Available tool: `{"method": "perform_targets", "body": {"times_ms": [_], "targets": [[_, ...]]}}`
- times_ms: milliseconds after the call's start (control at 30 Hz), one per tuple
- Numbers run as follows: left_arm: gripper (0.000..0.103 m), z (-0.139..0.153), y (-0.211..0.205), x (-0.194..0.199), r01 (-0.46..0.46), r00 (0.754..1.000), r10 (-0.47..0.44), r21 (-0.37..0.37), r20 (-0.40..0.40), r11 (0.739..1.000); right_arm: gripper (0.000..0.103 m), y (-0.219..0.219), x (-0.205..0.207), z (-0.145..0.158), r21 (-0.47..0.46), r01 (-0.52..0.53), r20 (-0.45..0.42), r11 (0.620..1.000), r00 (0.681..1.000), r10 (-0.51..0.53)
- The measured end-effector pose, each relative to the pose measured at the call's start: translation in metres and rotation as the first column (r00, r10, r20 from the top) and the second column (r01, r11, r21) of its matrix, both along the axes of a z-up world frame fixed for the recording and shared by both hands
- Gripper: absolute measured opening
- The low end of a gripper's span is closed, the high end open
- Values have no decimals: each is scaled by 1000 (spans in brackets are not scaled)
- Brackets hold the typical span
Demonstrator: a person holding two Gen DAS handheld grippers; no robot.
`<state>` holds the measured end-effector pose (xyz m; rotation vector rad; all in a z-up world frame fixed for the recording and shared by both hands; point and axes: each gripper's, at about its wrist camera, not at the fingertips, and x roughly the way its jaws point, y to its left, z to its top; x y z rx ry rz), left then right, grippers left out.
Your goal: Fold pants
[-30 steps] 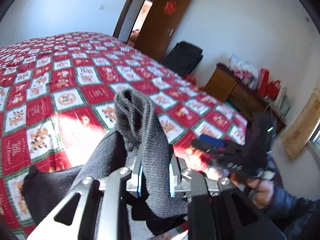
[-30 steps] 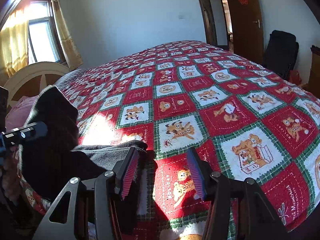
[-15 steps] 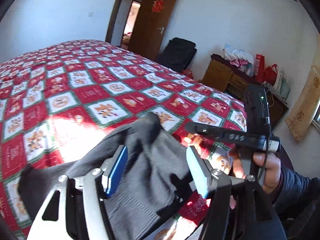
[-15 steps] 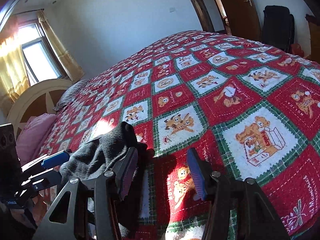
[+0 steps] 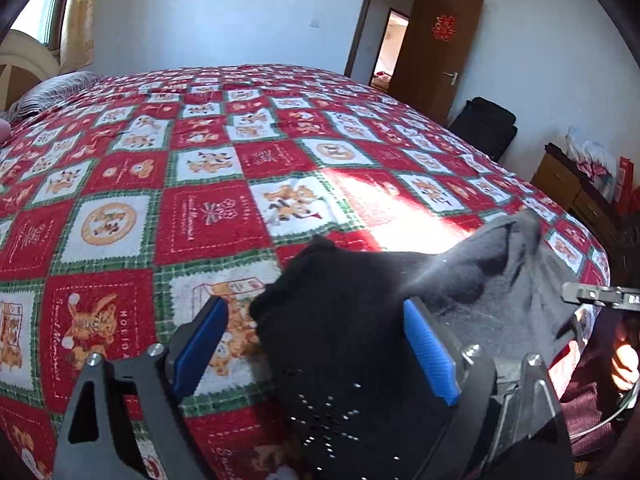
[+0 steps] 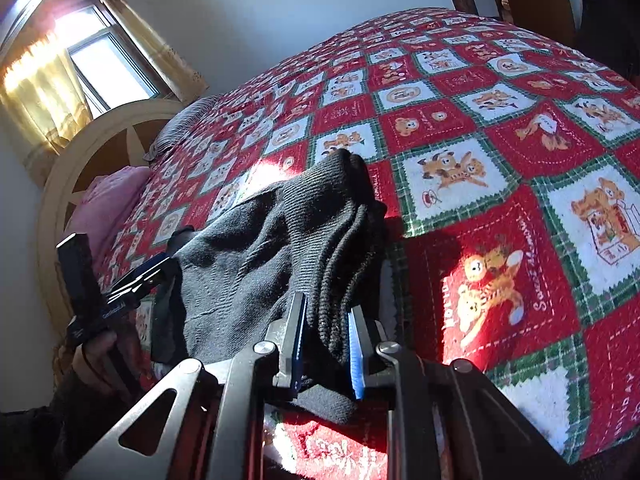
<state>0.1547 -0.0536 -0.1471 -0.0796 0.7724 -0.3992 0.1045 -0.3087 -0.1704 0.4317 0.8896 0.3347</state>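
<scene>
Dark grey knit pants (image 5: pixel 352 320) lie bunched at the near edge of the bed. My left gripper (image 5: pixel 316 348) is open, its blue pads on either side of the dark cloth without pinching it. In the right wrist view my right gripper (image 6: pixel 324 344) is shut on a ribbed fold of the pants (image 6: pixel 280 248), which rises in a peak in front of it. The left gripper (image 6: pixel 132 280) shows at the left edge of that view, beside the pants. Part of the right gripper (image 5: pixel 604 296) shows at the right edge of the left wrist view.
The bed carries a red, white and green patchwork quilt (image 5: pixel 208 184), also in the right wrist view (image 6: pixel 500 152). A headboard (image 6: pixel 80 168) and pink pillow (image 6: pixel 108 208) are at left. A door (image 5: pixel 436 48), black bag (image 5: pixel 484 128) and wooden dresser (image 5: pixel 576 192) stand to the right.
My left gripper opened and let go of the pants, then swung left. My right gripper moved onto the pants and closed on a ribbed fold.
</scene>
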Motion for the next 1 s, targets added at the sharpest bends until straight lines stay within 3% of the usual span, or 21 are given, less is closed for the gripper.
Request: {"method": "perform_targets", "body": {"times_ms": [133, 233, 333, 367, 467, 567, 667, 700, 767, 833, 867, 1000], "targets": [[96, -12, 7, 5, 5, 1000, -5, -21, -27, 1000, 16, -9, -10, 0, 92, -24, -19, 995, 999, 26], [98, -12, 4, 3, 12, 1000, -12, -4, -9, 1000, 17, -15, 3, -31, 81, -27, -128, 996, 991, 38], [98, -5, 6, -2, 21, 1000, -21, -10, -6, 1000, 17, -26, 3, -40, 153, 5, -130, 988, 991, 15], [98, 1, 8, -5, 15, 1000, -14, -15, 18, 1000, 21, -25, 2, -34, 132, 6, -114, 991, 993, 10], [97, 19, 19, -8, -9, 996, 13, -49, 83, 999, 50, -22, -6, -6, -63, 102, 0, 993, 995, -102], [100, 23, 18, 1, -22, 995, 23, -14, 99, 1000, 50, -15, -9, 23, -90, 147, 131, 985, 982, -135], [100, 11, 8, 17, -36, 995, 29, 82, 91, 996, 50, 12, 4, 41, -91, 58, 202, 994, 979, -38], [100, 4, 6, 25, -61, 996, 52, 126, 75, 990, 50, 25, 10, 41, -107, 7, 200, 994, 980, 14], [102, -7, 9, 37, -87, 996, 81, 140, 44, 986, 50, 50, 24, 30, -172, -72, 127, 982, 987, 95], [103, -12, 16, 42, -123, 992, 119, 142, 36, 982, 50, 63, 32, 3, -239, -96, 1, 966, 995, 99], [103, -13, 17, 45, -126, 992, 124, 138, 27, 982, 50, 64, 31, -9, -246, -100, -19, 964, 995, 99], [103, -17, 14, 46, -131, 991, 128, 145, 28, 981, 50, 58, 16, -14, -245, -112, 13, 963, 993, 119]]}}
